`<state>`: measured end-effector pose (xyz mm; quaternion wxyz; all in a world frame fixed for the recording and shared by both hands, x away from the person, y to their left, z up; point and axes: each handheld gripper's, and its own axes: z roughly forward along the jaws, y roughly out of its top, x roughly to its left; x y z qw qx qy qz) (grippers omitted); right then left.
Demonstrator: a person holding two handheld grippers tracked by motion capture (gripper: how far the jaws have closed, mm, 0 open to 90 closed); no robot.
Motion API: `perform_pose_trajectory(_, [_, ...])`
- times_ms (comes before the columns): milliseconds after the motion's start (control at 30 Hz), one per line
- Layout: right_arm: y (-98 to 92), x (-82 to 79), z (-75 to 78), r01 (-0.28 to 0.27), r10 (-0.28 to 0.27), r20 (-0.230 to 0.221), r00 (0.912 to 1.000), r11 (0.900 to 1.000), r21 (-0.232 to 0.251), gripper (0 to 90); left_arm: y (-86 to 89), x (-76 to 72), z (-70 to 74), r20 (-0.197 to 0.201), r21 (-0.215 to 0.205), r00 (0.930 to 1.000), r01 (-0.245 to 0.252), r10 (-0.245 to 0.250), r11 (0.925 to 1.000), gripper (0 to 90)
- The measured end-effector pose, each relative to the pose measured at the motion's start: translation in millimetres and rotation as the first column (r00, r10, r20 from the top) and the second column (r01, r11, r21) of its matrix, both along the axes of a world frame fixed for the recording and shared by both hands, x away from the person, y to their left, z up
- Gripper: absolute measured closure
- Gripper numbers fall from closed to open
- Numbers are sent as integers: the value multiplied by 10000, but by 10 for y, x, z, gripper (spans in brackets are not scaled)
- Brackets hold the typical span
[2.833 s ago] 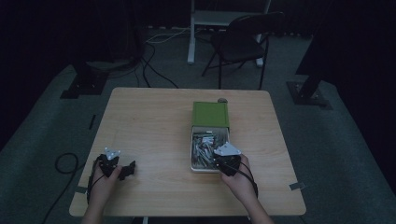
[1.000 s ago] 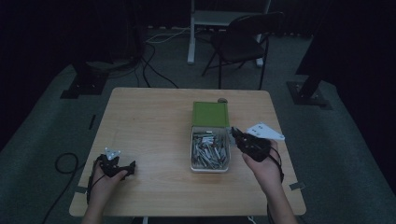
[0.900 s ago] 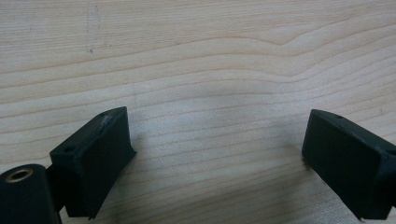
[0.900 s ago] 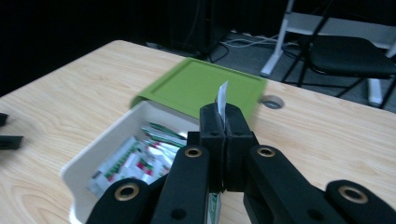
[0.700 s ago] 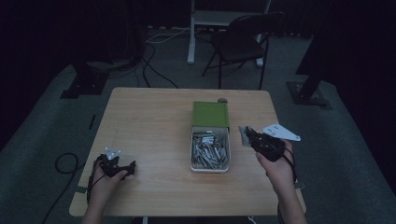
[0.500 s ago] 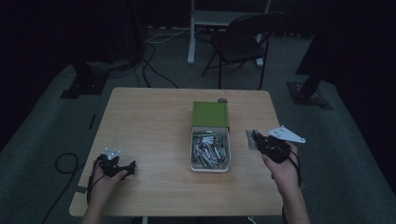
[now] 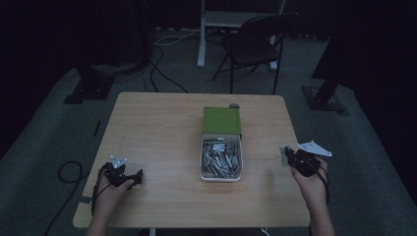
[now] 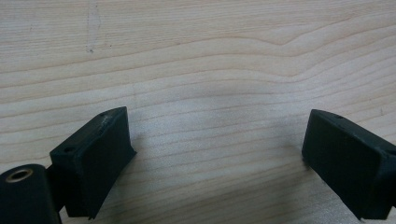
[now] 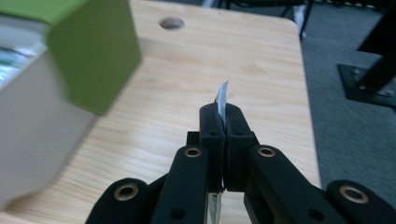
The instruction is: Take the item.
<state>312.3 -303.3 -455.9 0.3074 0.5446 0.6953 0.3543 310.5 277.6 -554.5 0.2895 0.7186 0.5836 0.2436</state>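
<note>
White tray (image 7: 239, 147) with green lid (image 7: 221, 120) slid back is sitting mid-table, toward the far edge, holding a heap of silvery packets (image 7: 220, 159). Right gripper (image 7: 287, 156) is hovering at the right edge of the wooden table (image 7: 157, 128), clamping one thin packet (image 9: 222, 101). Left gripper (image 7: 129, 178) is resting wide apart near the front left corner. Dark room: folding chair (image 7: 255, 46), cables on the floor.

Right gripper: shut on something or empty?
Shut on a thin silvery packet. In the right gripper view, the right gripper has its fingers pressed together with the packet's edge sticking up between them.
</note>
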Motion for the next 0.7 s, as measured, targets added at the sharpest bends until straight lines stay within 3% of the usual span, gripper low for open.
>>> perform_pose_trajectory(200, [-17, 51, -171, 320, -335, -241, 9991, 9976, -619, 889, 0, 0, 0, -2, -1, 10000, -1, 1, 10000, 89])
perform_pose_trajectory(333, [31, 77, -288, 256, -293, -551, 9981, 9975, -663, 889, 0, 0, 1, -16, 4, 10000, 2, -2, 10000, 89])
perform_pose_trajectory(700, [392, 66, -492, -710, 630, -971, 9933, 9942, -805, 879, 0, 0, 0, 1, -2, 10000, -1, 1, 10000, 89])
